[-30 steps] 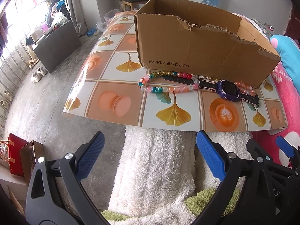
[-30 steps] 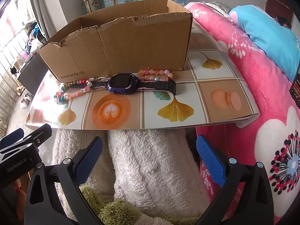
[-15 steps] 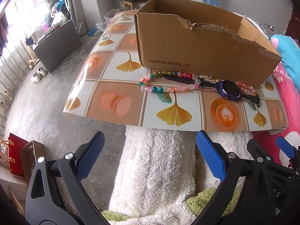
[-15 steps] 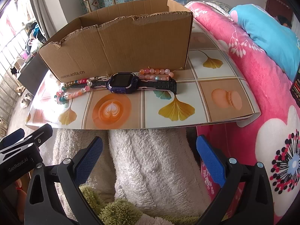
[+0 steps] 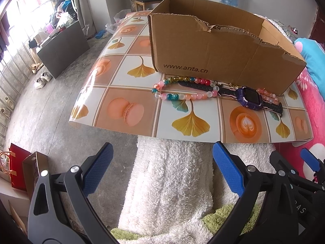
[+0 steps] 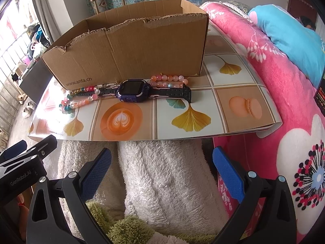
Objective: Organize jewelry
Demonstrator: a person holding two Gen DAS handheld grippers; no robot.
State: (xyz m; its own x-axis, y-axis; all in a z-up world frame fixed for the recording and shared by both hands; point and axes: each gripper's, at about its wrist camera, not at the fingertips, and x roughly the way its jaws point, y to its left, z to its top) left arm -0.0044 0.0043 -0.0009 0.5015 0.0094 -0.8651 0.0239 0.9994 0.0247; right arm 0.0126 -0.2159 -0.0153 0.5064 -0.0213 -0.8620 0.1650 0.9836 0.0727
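I hold both grippers low at six o'clock, short of the patterned mat (image 5: 130, 109), over the white fleece (image 5: 172, 183). My left gripper (image 5: 162, 168) has its blue pads spread wide with nothing between them; my right gripper (image 6: 162, 168) is spread the same way, also empty.

The jewelry lies in a row along the near wall of the cardboard box (image 5: 213, 48), all of it outside the box. From my left view, the multicolored bead bracelet (image 5: 178, 96) sits at about twelve o'clock, its loop flattened into a long oval. The purple watch (image 5: 249, 98) lies at about one o'clock with its black strap stretched flat, one end passing across the bracelet. Behind the watch, touching the strap, are the pink bead bracelets (image 6: 168, 79) — from my right view they sit at twelve o'clock, just in front of the box wall.

I judge the beads light, hard and slick, strung loosely, so the loop will sag and swing once lifted; a pinch across one strand at the free far-left end looks safest, clear of the strap. The watch seems heavier and stiff at its body, floppy at the strap — I would grip the body across its sides. Lifting the watch first may drag the beads it overlaps.
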